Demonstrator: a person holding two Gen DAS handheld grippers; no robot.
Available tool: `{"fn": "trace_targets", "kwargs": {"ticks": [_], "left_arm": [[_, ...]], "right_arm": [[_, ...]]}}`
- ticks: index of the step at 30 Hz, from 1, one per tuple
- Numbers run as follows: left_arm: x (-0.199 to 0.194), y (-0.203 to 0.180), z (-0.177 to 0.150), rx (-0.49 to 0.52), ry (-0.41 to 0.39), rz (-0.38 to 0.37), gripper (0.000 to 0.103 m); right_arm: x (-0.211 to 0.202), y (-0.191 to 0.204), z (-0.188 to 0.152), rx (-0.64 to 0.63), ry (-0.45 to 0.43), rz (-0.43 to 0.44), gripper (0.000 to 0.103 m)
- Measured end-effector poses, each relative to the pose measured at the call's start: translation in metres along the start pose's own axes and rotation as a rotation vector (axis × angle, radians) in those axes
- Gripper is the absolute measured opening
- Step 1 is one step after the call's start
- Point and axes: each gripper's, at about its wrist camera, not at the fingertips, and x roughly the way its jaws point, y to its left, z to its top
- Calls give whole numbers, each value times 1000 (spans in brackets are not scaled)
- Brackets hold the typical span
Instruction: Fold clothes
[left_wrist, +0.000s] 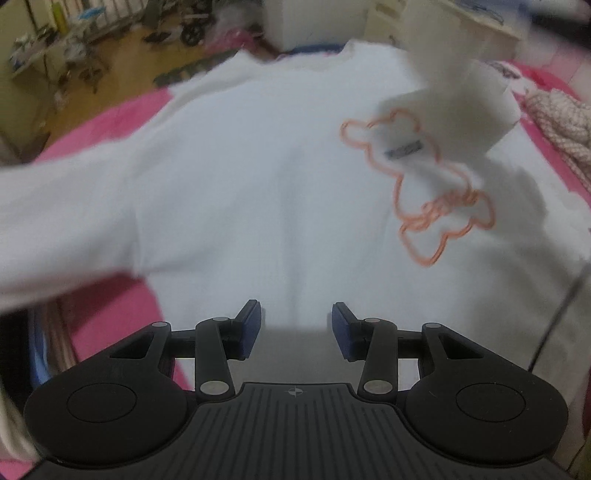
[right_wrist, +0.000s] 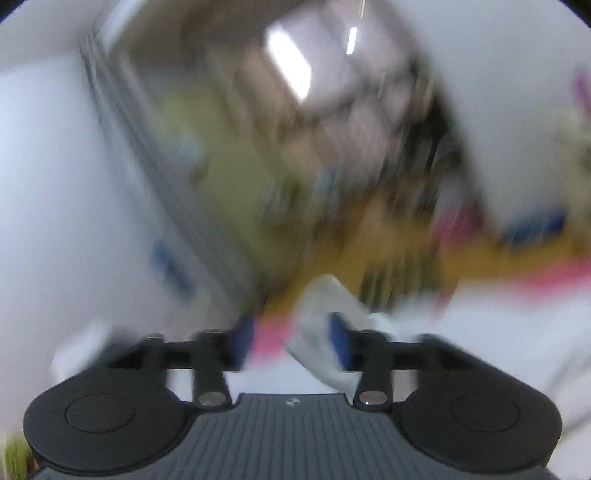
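A white sweatshirt (left_wrist: 240, 177) lies spread flat on a pink bed cover (left_wrist: 110, 310), with an orange bear outline (left_wrist: 424, 192) on its chest. One sleeve (left_wrist: 66, 221) stretches out to the left. My left gripper (left_wrist: 295, 325) hovers over the hem, open, with nothing between its blue pads. A blurred white boxy shape (left_wrist: 461, 110) hangs above the bear print; I cannot tell what it is. The right wrist view is smeared by motion. My right gripper (right_wrist: 291, 339) stands open, and a fold of white fabric (right_wrist: 321, 306) sits between the fingers beside the right pad.
A knitted beige garment (left_wrist: 565, 122) lies on the bed at the far right. Beyond the bed's far edge is a wooden floor (left_wrist: 122, 48) with furniture and clutter. White furniture (left_wrist: 317, 18) stands behind the collar.
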Motion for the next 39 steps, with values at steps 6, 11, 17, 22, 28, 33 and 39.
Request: {"fn": "trace_targets", "kwargs": {"ticks": [6,11,17,22,28,33,39], "left_arm": [[1,16,-7,-7,11,-20,42],[0,18,5,16,-41,-38,42],[5,10,41,52,-81,-29,42],[18,-13,92,184,-36,-15,46],[69,-28,132,90,58,-90,51],[88,-20,124,-106,2,-108,38],[71,-32,119,-76,-87,-84,4]], "right_arm": [[12,-18,-47,63,165,-43,53],[-28,-66,-42,183,100,-193,53],[-56,-115,-46,334,43,-304,42],[-53,-144,-61,468,24,-303,41],[-48,-179,-80,628,1,-300,41],[-35,-200,-90,702,2,-301,39],[-23,-204,-89,665,-30,-312,5]]}}
